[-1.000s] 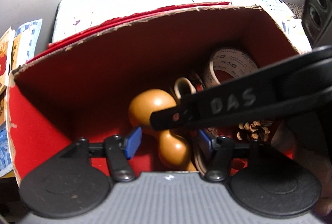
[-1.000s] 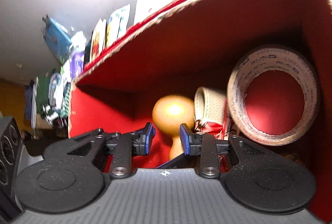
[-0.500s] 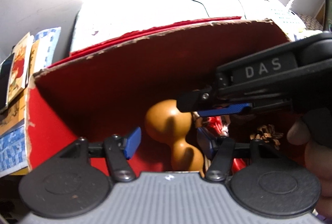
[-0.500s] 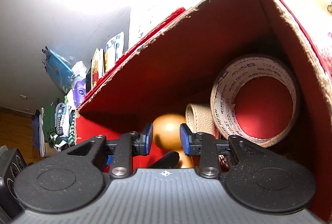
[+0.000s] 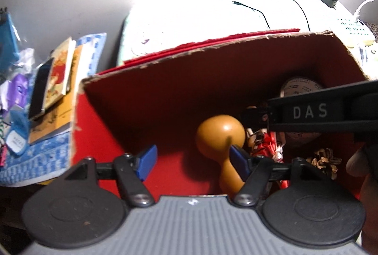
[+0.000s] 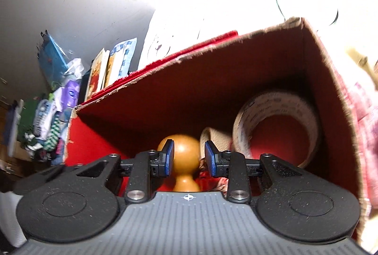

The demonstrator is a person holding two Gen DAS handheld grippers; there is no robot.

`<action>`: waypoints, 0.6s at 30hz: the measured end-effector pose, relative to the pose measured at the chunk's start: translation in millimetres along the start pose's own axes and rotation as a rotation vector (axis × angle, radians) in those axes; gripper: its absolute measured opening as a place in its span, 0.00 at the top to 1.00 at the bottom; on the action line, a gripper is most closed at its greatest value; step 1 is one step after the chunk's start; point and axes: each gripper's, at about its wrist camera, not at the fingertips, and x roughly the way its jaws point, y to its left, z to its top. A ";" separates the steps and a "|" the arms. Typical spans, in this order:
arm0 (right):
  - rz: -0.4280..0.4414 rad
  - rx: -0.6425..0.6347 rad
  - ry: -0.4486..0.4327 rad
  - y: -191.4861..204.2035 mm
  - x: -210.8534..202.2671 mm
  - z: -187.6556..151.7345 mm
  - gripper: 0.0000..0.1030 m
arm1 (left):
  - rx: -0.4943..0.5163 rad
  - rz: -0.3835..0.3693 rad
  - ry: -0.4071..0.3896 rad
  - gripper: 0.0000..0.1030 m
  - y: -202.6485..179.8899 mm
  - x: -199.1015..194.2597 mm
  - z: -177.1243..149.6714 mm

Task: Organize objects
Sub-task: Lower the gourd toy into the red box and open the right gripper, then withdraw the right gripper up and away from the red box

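gourd spot: wooden gourd point(image 6: 182, 161) sits on the floor of the red box point(image 6: 259, 70), left of the tape roll point(image 6: 275, 127) and pinecone point(image 5: 324, 161)
axis: long axis runs toward the cameras, fat bulb at the far end
nearer tool: right gripper point(image 6: 189, 158), lined up straight on the bulb
right gripper: partly open, pads either side of the bulb, contact not clear, holding nothing
left gripper point(image 5: 191, 161): wide open, empty, gourd off to its right
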 end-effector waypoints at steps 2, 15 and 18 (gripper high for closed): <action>-0.025 -0.035 -0.026 2.6 -6.1 -1.4 0.68 | -0.005 0.023 -0.005 0.28 -6.3 2.0 4.8; -0.071 -0.078 -0.099 8.0 -33.1 -17.9 0.68 | -0.033 0.074 -0.023 0.27 -12.2 -18.5 -1.9; -0.081 -0.096 -0.113 9.8 -38.8 -24.5 0.68 | -0.033 0.088 -0.029 0.27 -13.3 -23.9 -4.9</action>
